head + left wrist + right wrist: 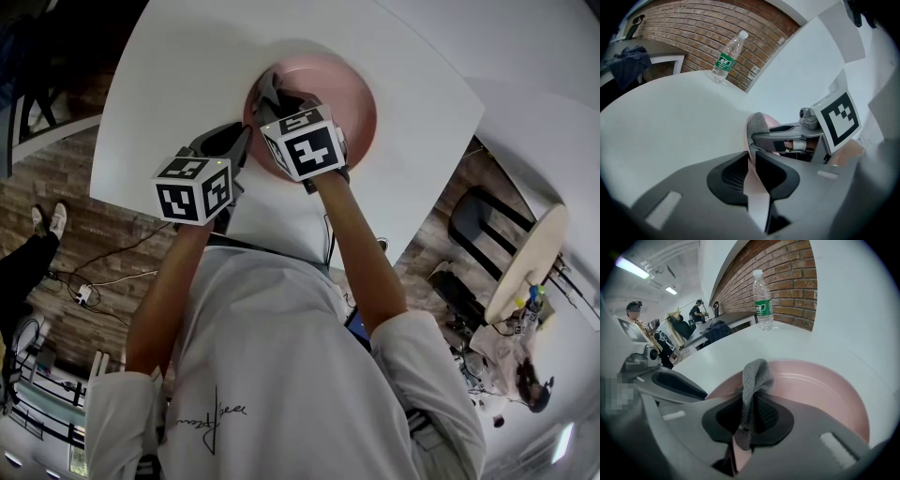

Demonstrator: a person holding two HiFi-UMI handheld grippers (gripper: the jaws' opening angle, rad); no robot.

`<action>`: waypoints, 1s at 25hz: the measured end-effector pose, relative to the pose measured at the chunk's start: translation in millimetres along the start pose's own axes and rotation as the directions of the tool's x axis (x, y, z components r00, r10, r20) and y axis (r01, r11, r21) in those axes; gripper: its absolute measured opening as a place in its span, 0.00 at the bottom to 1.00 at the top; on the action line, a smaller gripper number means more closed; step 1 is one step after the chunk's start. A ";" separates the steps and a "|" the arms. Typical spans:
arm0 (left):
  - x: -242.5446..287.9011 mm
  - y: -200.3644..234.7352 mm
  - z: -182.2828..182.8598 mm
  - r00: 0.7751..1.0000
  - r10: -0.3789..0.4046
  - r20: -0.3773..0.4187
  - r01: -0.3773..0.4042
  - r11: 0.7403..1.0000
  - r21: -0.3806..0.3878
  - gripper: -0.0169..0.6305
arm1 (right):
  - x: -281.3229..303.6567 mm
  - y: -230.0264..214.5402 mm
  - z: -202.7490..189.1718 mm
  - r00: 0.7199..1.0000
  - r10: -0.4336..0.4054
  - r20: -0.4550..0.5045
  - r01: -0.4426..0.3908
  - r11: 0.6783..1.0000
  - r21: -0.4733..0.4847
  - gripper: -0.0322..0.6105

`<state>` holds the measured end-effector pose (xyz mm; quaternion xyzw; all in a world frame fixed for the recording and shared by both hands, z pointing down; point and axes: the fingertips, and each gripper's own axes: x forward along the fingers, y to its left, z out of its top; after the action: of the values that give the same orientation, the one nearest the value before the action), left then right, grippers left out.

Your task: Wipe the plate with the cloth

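Your white shirt (281, 375) fills the bottom of the head view, and both forearms reach out from it over the near edge of the white table (187, 75). At that near edge lies the pink plate (354, 98), well in from the table's side edges. Your left gripper (244, 142) comes at the plate from the left, its marker cube toward you. In the left gripper view its jaws stand narrow with the plate's rim (757, 197) pinched edge-on between the pads, so this gripper holds the plate. Your right gripper (274, 94) reaches over the plate's near-left part, just beside the left one. In the right gripper view its jaws are closed on the grey cloth (757, 376): the fabric is squeezed between the pads, a short end hangs below them, and a folded bunch sticks out past the tips above the plate's inner face (820, 385). From these views you cannot tell whether the cloth touches the plate. A clear bottle (763, 301) with a green label stands upright at the table's far edge, by the brick wall (787, 268), well apart from the plate.
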<state>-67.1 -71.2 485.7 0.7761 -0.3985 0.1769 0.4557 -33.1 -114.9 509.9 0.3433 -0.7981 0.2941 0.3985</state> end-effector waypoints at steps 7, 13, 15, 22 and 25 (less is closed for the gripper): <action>0.2 -2.2 -0.5 1.000 0.001 0.006 -0.001 1.000 -0.007 0.13 | -2.6 7.1 -6.0 0.999 0.032 -0.015 -0.032 0.999 -0.004 0.11; 0.3 -1.7 0.7 1.000 0.003 0.008 -0.003 1.000 -0.014 0.13 | -3.9 12.7 -9.5 0.998 0.055 -0.024 -0.055 0.998 -0.005 0.11; 0.2 -1.1 0.5 1.000 0.003 0.009 -0.003 1.000 -0.016 0.13 | -3.6 14.3 -10.6 0.998 0.061 -0.027 -0.061 0.998 -0.005 0.11; -0.3 -0.2 1.7 1.000 0.001 0.012 -0.001 1.000 -0.022 0.13 | -4.5 19.3 -13.4 0.996 0.083 -0.042 -0.084 0.996 -0.013 0.11; 0.1 -0.5 1.9 1.000 -0.002 0.014 0.002 1.000 -0.029 0.13 | -5.8 21.4 -16.3 0.994 0.096 -0.052 -0.097 0.995 -0.020 0.11</action>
<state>-66.9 -72.7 484.4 0.7709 -0.4035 0.1650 0.4643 -40.2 -88.3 509.2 0.2920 -0.8065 0.3127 0.4080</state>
